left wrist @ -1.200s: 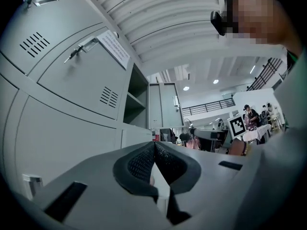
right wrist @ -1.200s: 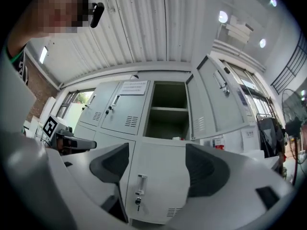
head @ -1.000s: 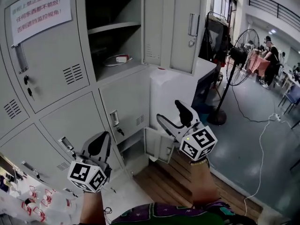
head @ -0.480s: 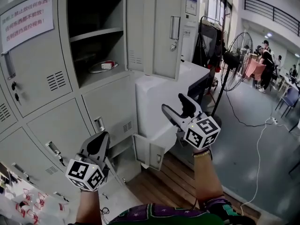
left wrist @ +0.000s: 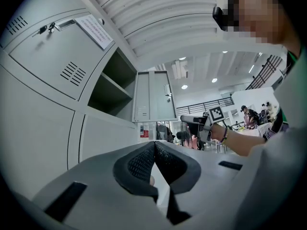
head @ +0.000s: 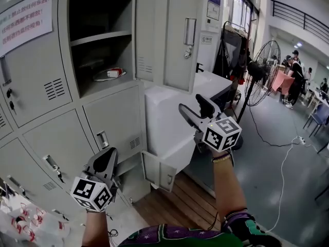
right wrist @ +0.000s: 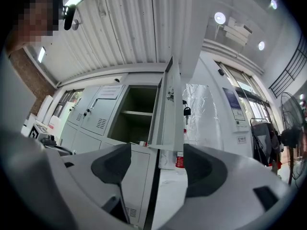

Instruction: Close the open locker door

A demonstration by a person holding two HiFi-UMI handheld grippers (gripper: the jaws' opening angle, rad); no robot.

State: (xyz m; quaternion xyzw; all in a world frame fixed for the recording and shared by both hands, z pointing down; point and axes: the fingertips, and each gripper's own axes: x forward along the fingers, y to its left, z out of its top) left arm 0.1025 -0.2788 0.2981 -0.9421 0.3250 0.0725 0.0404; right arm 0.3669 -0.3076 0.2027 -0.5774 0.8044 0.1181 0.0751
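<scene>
So the open locker door (head: 172,35) is swung out at the top of the lockers (head: 46,86), roughly 11 o'clock from the right gripper (head: 191,106). The right forearm (head: 226,189) is stretched forward and up. That gripper is tilted slightly upward, aimed at the door's edge but clearly short of it. Its jaws are apart with nothing gripped, and they've just been closing a little. The left gripper (head: 108,156) sits low at 7 o'clock, close to the bottom lockers, jaws pressed together, empty as far as I can see. A small lower door (head: 159,171), about 6 o'clock from the big one, also stands ajar.
</scene>
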